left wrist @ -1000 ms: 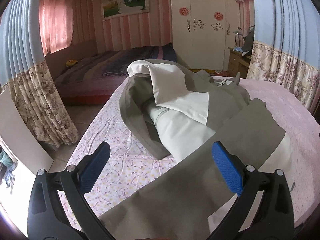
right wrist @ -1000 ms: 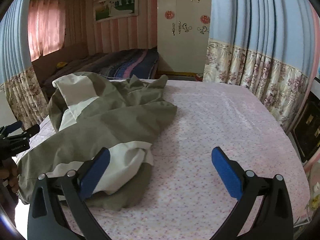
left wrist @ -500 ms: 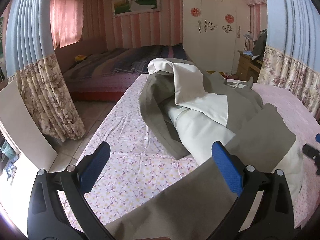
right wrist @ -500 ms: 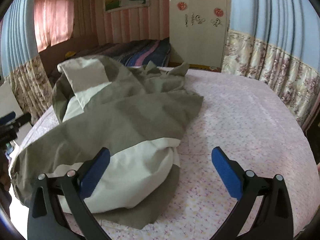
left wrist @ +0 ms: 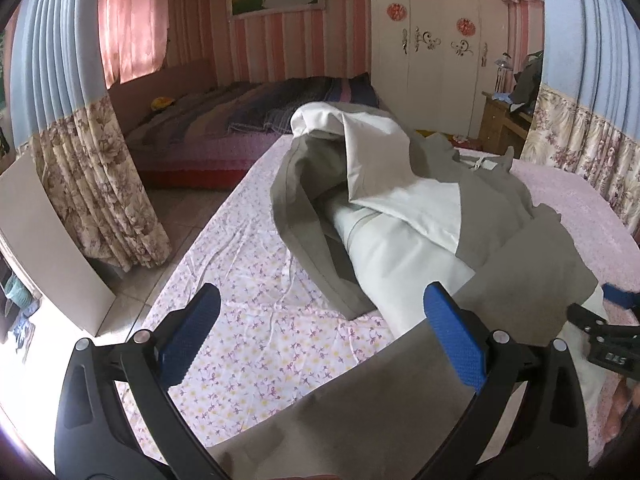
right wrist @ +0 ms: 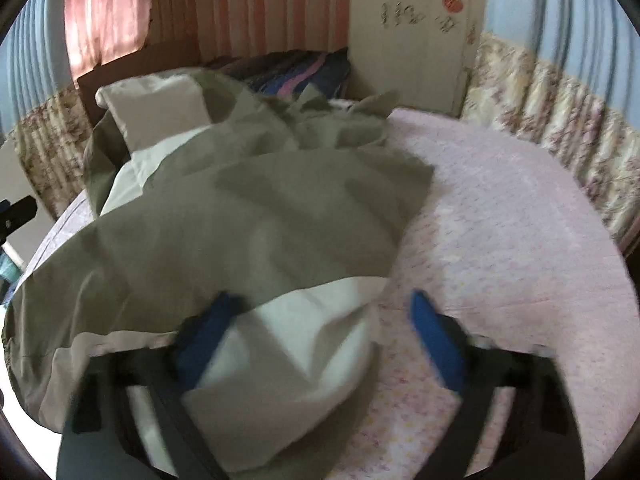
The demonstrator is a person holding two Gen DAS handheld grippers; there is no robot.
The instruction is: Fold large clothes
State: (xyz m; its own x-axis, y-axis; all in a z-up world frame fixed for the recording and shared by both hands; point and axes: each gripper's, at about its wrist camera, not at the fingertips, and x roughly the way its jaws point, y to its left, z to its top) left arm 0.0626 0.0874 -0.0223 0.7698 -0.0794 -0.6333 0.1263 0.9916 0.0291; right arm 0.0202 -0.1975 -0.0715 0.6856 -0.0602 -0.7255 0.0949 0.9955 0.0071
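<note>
Bed (left wrist: 256, 332) carries the olive-and-cream garment (right wrist: 248, 216), crumpled in a heap. Right gripper (right wrist: 320, 334) has just been closing, jaws straddling the cream corner, pads not yet pressing. Left gripper (left wrist: 320, 332) spread, empty. Risk: bunched layers, so the pinch may take several plies.

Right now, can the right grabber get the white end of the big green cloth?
Probably yes. The right gripper is right over the white end of the green garment. Its jaws have just been closing around that fold but do not yet pinch it, and nothing is in the way.
</note>
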